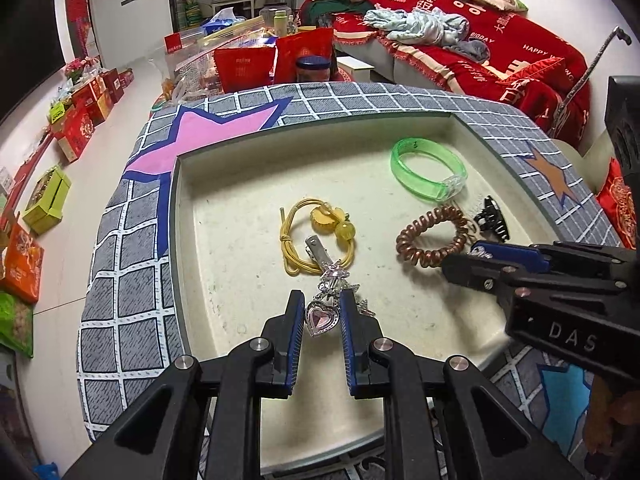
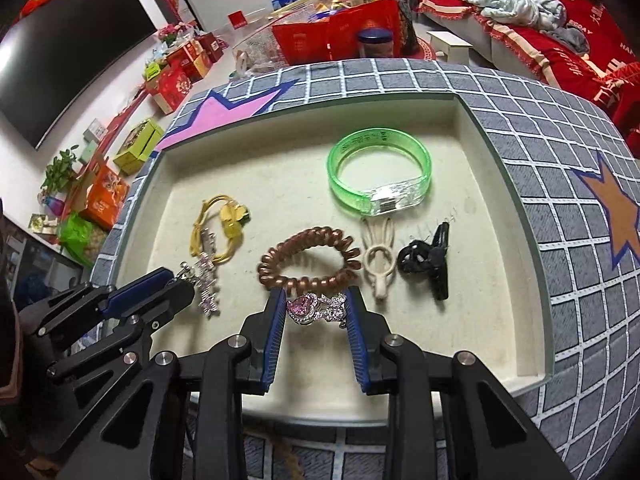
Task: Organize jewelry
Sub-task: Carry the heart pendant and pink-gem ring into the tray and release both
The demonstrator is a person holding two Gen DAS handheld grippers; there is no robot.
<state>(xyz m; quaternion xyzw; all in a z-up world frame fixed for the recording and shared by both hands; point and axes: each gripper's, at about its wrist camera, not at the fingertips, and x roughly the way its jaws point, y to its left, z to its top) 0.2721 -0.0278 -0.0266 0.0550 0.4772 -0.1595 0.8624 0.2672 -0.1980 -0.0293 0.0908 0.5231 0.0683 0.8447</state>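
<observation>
The left gripper (image 1: 318,316) is clenched on a silver chain piece with a pink heart pendant (image 1: 320,318), the heart sitting between its blue pads while the sparkly links trail up toward 12 o'clock. The right gripper (image 2: 314,306) grips a matching pink heart charm (image 2: 304,306) and its crystal links across the pads; whether the two are one piece or a pair cannot be told. Both hang low over the near edge of the cream tray (image 2: 460,120), so the step in hand looks like setting the jewellery down inside it. From the right gripper outward, the brown spiral hair tie (image 2: 308,260) lies just beyond at 12 o'clock, the cream rabbit-shaped clip (image 2: 378,264) at 1 o'clock, the black claw clip (image 2: 426,260) beside that, the green bangle (image 2: 380,172) farther off at 1 o'clock, and the yellow cord bracelet (image 2: 220,224) at 10 o'clock. The next move probably calls for lowering onto the bare floor near the front and easing the pads apart without snagging the chain or nudging the spiral tie.
</observation>
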